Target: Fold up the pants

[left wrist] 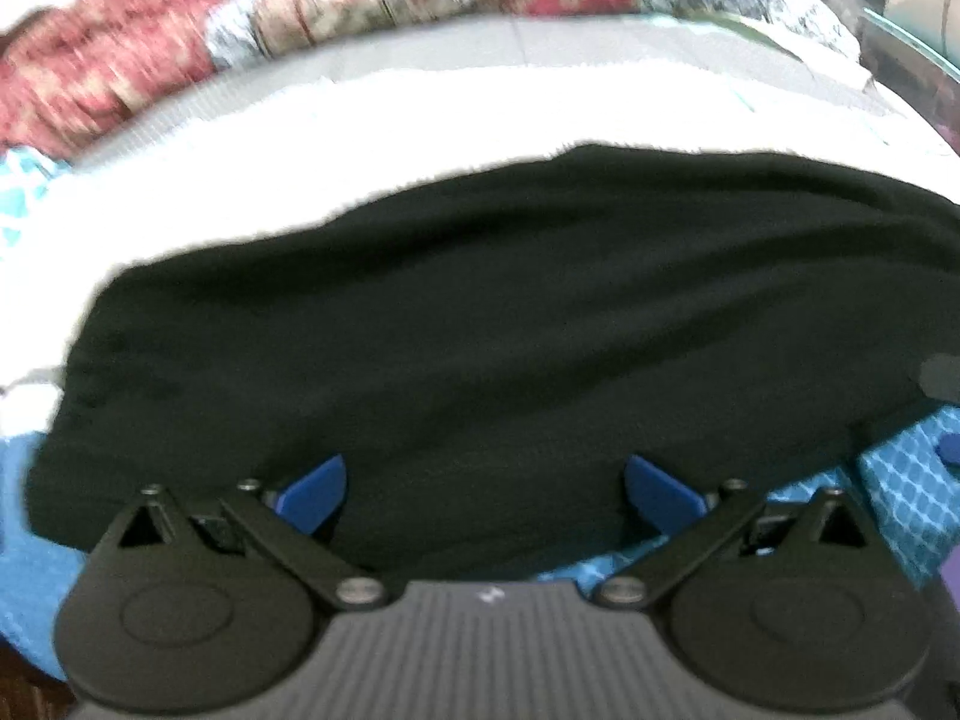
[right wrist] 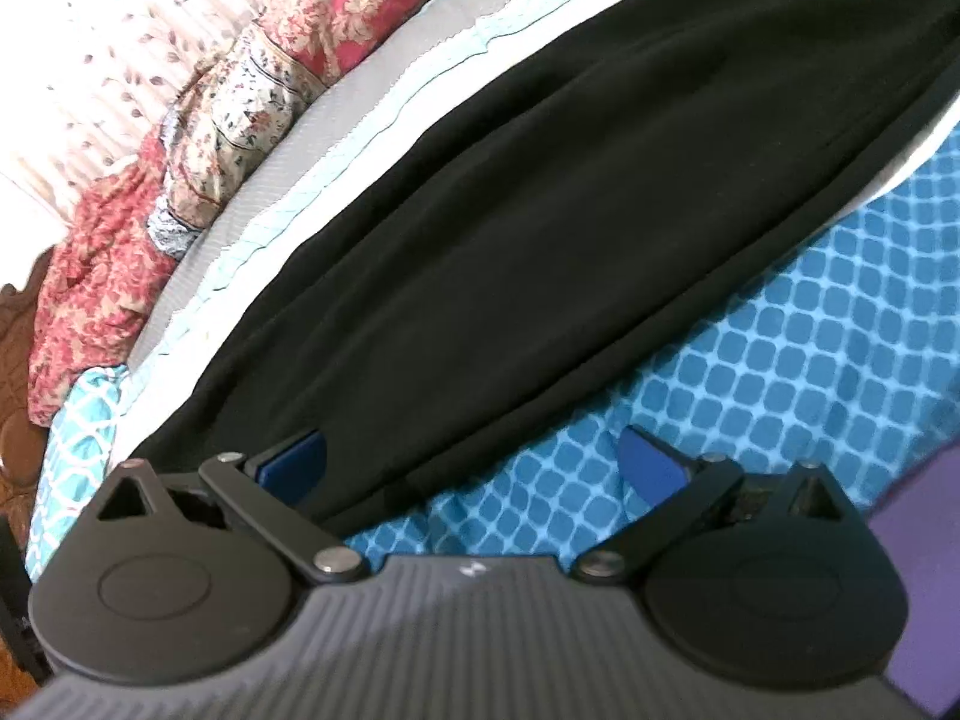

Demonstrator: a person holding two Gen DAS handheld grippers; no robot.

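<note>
Black pants [left wrist: 480,324] lie flat in a long band across the bed, over a white sheet and a blue patterned cover. My left gripper [left wrist: 486,495] is open, its blue fingertips [left wrist: 315,492] just over the near edge of the pants, nothing between them. In the right wrist view the pants [right wrist: 540,252] run diagonally from lower left to upper right. My right gripper [right wrist: 474,471] is open at their near edge, left fingertip [right wrist: 294,465] over the black cloth, right fingertip over the blue cover. A piece of the right gripper shows at the left view's right edge [left wrist: 942,378].
A blue cover with a square pattern [right wrist: 750,372] lies on the near side of the bed. A white sheet [left wrist: 420,138] and grey strip lie beyond the pants. A red and cream floral quilt [right wrist: 240,102] is bunched along the far side. Purple cloth [right wrist: 924,588] is at lower right.
</note>
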